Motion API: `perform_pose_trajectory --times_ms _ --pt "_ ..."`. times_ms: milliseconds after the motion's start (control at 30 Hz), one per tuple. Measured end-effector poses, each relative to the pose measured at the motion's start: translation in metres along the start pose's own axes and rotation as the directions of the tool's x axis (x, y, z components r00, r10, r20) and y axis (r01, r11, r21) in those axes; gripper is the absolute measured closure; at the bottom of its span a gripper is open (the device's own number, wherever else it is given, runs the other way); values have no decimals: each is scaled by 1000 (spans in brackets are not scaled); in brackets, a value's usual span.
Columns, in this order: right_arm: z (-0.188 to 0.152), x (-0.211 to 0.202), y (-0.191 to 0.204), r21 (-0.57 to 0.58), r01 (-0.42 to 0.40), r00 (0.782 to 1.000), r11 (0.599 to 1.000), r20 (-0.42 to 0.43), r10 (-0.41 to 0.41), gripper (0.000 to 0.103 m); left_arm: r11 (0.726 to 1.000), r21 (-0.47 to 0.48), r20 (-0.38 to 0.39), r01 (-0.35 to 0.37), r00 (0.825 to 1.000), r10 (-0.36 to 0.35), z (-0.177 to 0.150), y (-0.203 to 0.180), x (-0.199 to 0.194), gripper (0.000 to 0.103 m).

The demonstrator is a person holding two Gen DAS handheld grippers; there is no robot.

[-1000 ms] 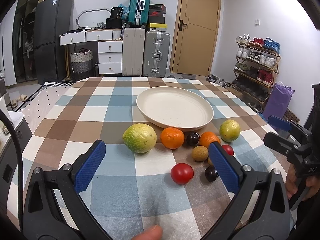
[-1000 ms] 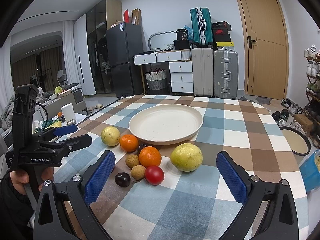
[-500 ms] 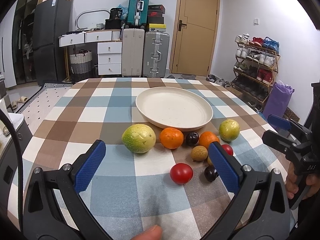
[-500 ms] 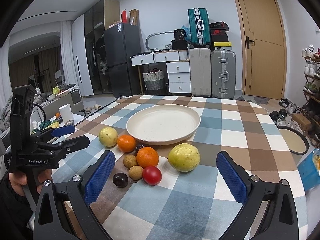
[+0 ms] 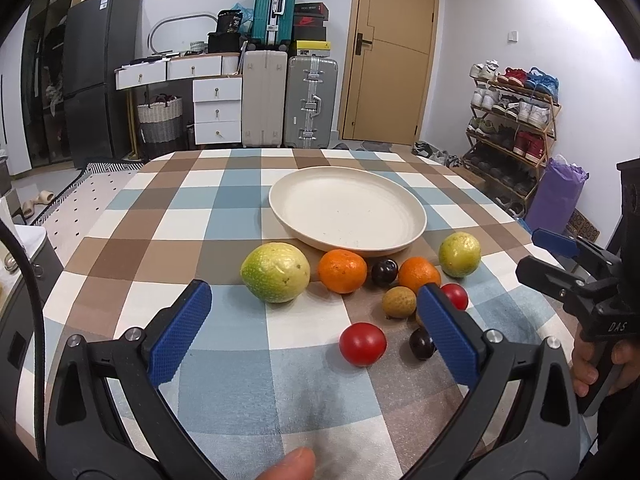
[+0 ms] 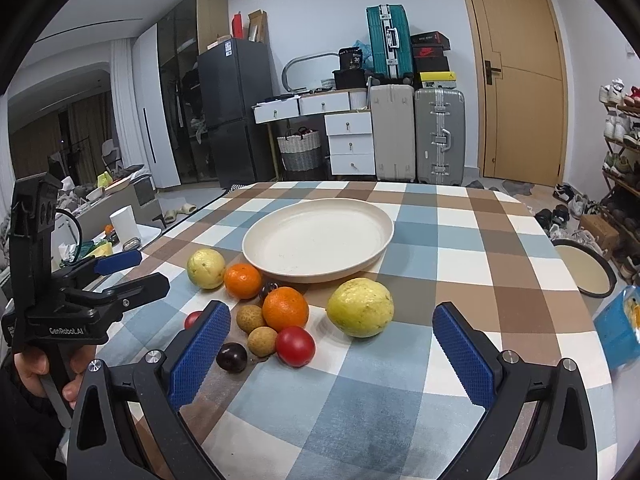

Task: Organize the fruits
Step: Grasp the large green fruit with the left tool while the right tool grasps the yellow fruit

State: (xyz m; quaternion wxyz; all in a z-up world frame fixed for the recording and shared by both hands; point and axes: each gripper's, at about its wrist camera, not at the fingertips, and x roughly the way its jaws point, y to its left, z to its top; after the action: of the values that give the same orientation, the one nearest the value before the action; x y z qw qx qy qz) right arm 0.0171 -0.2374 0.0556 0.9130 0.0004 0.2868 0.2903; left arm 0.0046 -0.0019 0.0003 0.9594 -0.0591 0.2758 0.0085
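A cream plate (image 5: 420, 216) (image 6: 312, 279) sits mid-table with nothing on it. In front of it lie a big yellow-green guava (image 5: 275, 272) (image 6: 361, 307), a smaller green fruit (image 5: 459, 255) (image 6: 206, 268), two oranges (image 5: 342, 271) (image 6: 285, 308), dark plums (image 5: 422, 343) (image 6: 231, 357), brown longans (image 5: 399, 301) (image 6: 262, 341) and a red tomato (image 5: 363, 344) (image 6: 295, 346). My left gripper (image 5: 313, 290) hovers open just short of the fruit. The right gripper (image 6: 331, 309) is also open, facing the guava from the other side. Neither holds anything.
The checked tablecloth (image 5: 224, 360) runs to a rounded edge near both grippers. A round basin (image 6: 584, 268) and a blue packet (image 6: 616, 328) sit off the table's right side. A white cup (image 6: 125, 224) stands on a low unit to the left. A shoe rack (image 5: 512, 120) lines the wall.
Almost nothing differs. Both views have drifted slightly, the fruit lies as before, and both grippers stay open.
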Motion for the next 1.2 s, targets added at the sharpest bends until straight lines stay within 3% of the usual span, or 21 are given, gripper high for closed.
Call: perform_pose_trajectory --times_ms 300,467,800,867,933,1000,1167,1200 --pt "4 10 -10 31 29 999 999 -36 -27 0 997 -73 -8 -28 1000 28 7 17 6 0" --pt "12 23 -17 48 -6 996 999 -92 10 0 996 -68 -47 -49 998 46 12 20 19 0" --pt "14 47 -27 68 41 984 997 -179 -28 0 995 -61 -141 -79 988 70 26 30 63 0" --pt "13 53 -32 86 46 978 995 -208 -27 2 995 -72 -159 -69 986 56 25 33 72 0" --pt "12 59 -37 108 36 971 993 -239 -9 14 995 -76 -166 -57 985 44 24 33 75 0" --pt "11 64 -41 119 30 967 992 -257 1 15 996 -66 -170 -68 984 56 23 33 78 0" --pt "12 71 -42 126 8 961 992 -274 27 16 996 -57 -185 -67 981 55 23 33 82 10" --pt "13 73 -41 125 2 961 992 -275 33 16 996 -54 -196 -74 979 62 23 33 85 17"
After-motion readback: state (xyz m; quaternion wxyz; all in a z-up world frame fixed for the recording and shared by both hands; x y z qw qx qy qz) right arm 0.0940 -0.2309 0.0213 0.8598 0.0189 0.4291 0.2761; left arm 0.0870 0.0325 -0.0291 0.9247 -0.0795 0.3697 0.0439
